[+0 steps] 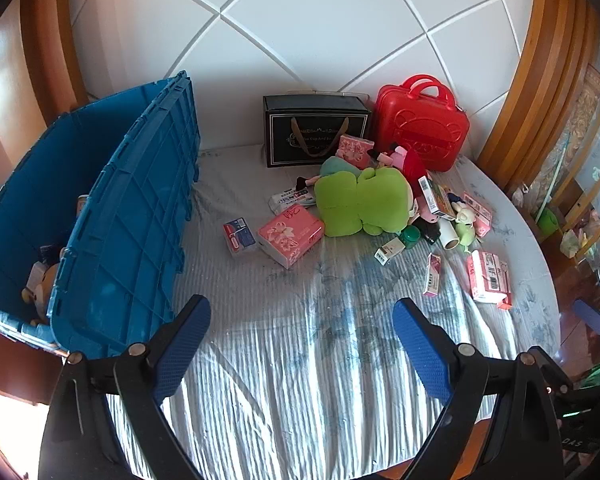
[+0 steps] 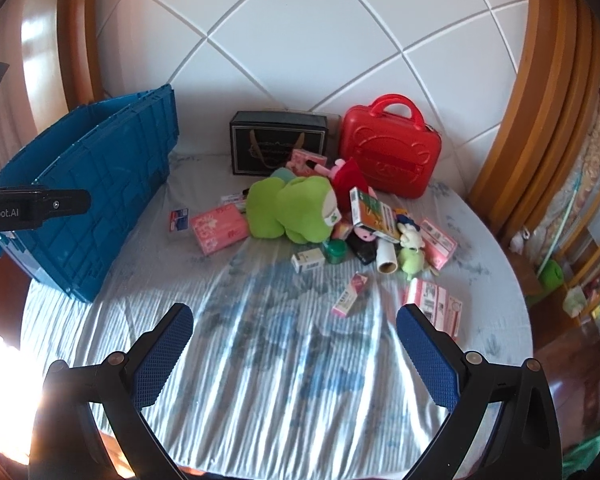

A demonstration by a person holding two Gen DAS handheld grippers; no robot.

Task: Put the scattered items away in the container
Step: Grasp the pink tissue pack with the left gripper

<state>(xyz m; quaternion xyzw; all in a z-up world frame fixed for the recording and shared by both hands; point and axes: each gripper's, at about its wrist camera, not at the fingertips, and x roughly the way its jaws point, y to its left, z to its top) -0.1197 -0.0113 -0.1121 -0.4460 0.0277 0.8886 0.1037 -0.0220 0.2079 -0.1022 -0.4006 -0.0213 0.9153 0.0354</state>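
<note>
A blue plastic crate (image 1: 128,216) stands open at the left of the bed (image 2: 100,184), with a brown plush toy (image 1: 40,284) inside. Scattered items lie in the middle: a green plush frog (image 1: 360,200) (image 2: 292,208), a pink tissue pack (image 1: 290,236) (image 2: 218,228), small boxes, a green-capped jar (image 2: 335,250), a white roll (image 2: 387,258) and a pink carton (image 1: 489,276) (image 2: 434,306). My left gripper (image 1: 302,316) is open and empty, above bare sheet in front of the items. My right gripper (image 2: 294,322) is open and empty too, near the pink carton.
A black gift box (image 1: 314,130) and a red carry case (image 1: 422,126) stand against the white padded headboard (image 1: 320,20). The striped sheet (image 1: 300,360) covers the round bed. Wooden panels flank both sides. The left gripper's body (image 2: 32,204) shows at the left in the right wrist view.
</note>
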